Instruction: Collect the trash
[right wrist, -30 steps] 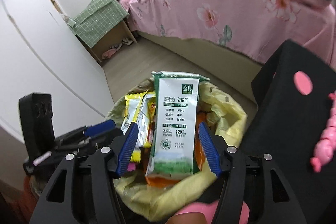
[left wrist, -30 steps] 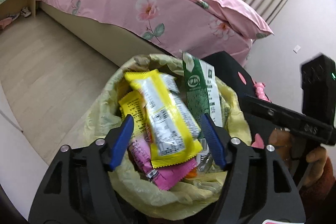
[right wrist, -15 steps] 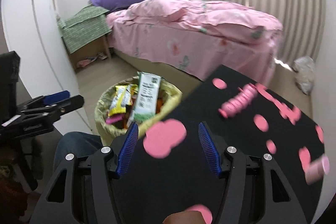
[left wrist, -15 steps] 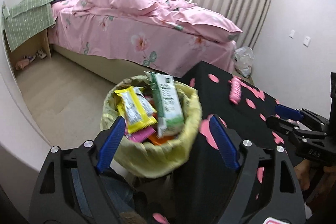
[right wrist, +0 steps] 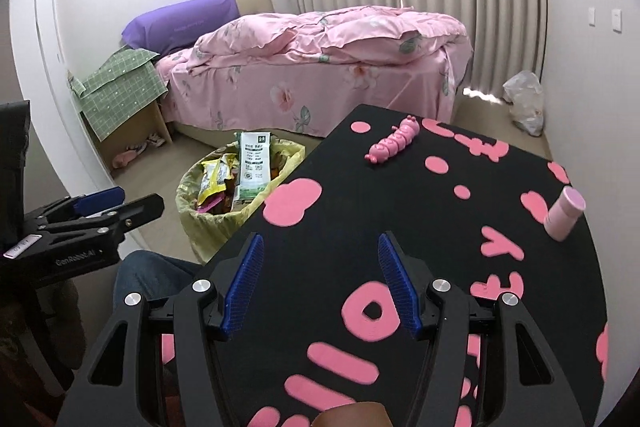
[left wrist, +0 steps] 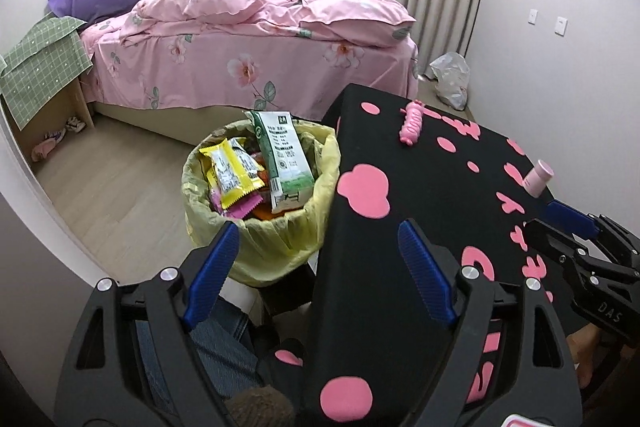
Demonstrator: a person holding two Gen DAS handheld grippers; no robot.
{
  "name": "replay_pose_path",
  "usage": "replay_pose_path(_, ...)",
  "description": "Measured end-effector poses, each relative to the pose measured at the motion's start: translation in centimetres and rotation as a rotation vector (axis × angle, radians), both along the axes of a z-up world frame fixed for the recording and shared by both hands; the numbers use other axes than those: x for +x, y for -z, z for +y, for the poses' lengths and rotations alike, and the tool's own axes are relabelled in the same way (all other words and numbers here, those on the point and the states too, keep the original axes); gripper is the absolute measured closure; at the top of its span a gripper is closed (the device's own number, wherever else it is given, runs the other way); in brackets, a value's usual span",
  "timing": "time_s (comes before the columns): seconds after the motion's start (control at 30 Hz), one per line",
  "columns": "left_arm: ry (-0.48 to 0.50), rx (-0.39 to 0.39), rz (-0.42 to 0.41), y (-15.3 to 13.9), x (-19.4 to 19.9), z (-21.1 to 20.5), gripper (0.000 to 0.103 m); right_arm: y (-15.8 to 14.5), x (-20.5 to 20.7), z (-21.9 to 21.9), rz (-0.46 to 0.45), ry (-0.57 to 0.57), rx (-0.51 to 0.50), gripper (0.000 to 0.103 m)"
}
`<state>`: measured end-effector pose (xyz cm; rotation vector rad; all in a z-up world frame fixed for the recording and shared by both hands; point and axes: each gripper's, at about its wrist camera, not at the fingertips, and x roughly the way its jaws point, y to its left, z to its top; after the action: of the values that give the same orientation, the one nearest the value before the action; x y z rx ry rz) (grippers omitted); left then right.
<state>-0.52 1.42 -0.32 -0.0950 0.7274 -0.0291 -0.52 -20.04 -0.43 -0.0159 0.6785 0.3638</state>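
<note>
Your left tongs (left wrist: 316, 271) and right tongs (right wrist: 320, 283) both stand apart and carry nothing. A second ago each pair sat right over the bin with the wrappers filling the view; now you have drawn both back and up, so the right pair hangs over the desk (right wrist: 460, 227) and the left pair straddles its near edge. That pull-back reads as the last drop being finished, and you are free to look for more.

Just beyond the left tongs, the trash bin (left wrist: 208, 211) with its yellow liner stands on the floor against the desk's left side. It is packed to the rim: a green and white milk carton (left wrist: 284, 163) stands upright, and a yellow snack wrapper (left wrist: 232, 175) leans beside it.

Farther out on the desk lie a pink caterpillar toy (right wrist: 394, 141) and, near the right edge, a small pink bottle (right wrist: 564, 213) on its side. Whether either counts as trash is your call; no loose wrappers show on the desk.

Beyond all that stand the bed (left wrist: 256, 39) and a white plastic bag (right wrist: 524, 99) on the floor by the curtain.
</note>
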Motion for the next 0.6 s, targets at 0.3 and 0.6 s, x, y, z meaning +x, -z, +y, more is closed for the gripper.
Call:
replay_pose_path(0.3,-0.009,0.017,-0.003,0.2,-1.1,-0.1,0.026,-0.4,-1.1,0.6,-0.008,0.019,-0.007,0.046)
replay_pose_path(0.6,-0.012,0.010,-0.016,-0.5,-1.7,0.7,0.026,-0.4,-1.2,1.1,-0.010,0.011,-0.019,0.046)
